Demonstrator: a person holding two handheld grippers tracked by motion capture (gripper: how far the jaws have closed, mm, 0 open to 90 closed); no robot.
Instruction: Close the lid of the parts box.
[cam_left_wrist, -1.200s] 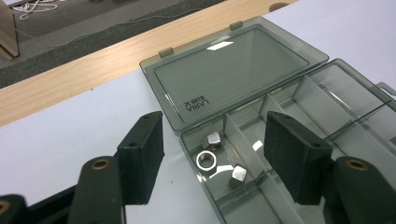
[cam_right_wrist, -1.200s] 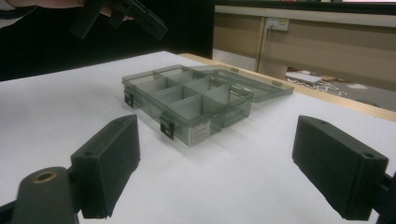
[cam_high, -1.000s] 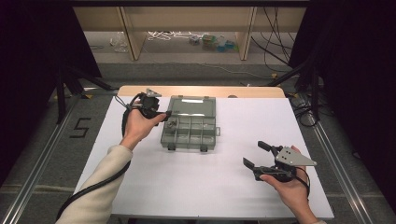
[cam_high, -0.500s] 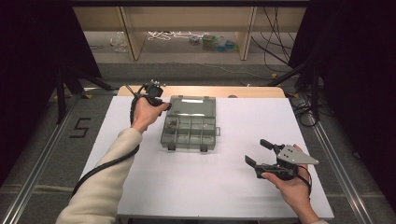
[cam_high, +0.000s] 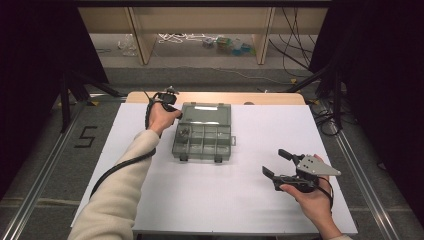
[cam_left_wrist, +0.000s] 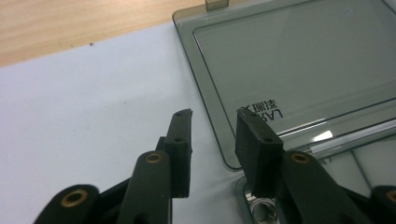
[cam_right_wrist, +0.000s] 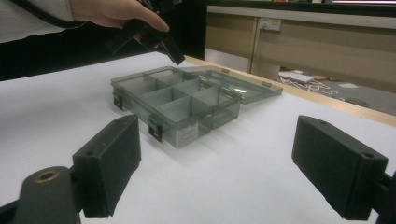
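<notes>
left claw (cam_left_wrist: 212, 140) narrowing, nothing pinched, straddling open lid (cam_left_wrist: 299, 60) corner of compartment box (cam_high: 202, 132) to grip it | right claw (cam_high: 278, 165) spread, waiting on tabletop (cam_high: 225, 200)

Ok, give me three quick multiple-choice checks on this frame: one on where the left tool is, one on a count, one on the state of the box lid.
1. Where is the left tool?
A. at the far-left corner of the compartment box, by the lid
B. at the table's near edge
C. beside the right tool

2. How many latches show on the box's near side?
A. none
B. two
C. five

3. What is the lid's state?
A. closed and latched
B. taken off and set aside
C. open, lying flat behind the box

Answers: 1 A, the left gripper view has its jaws astride the lid's corner edge. 2 B, two dark latches sit on the front wall. 3 C, the lid lies flat and stays hinged to the box.
</notes>
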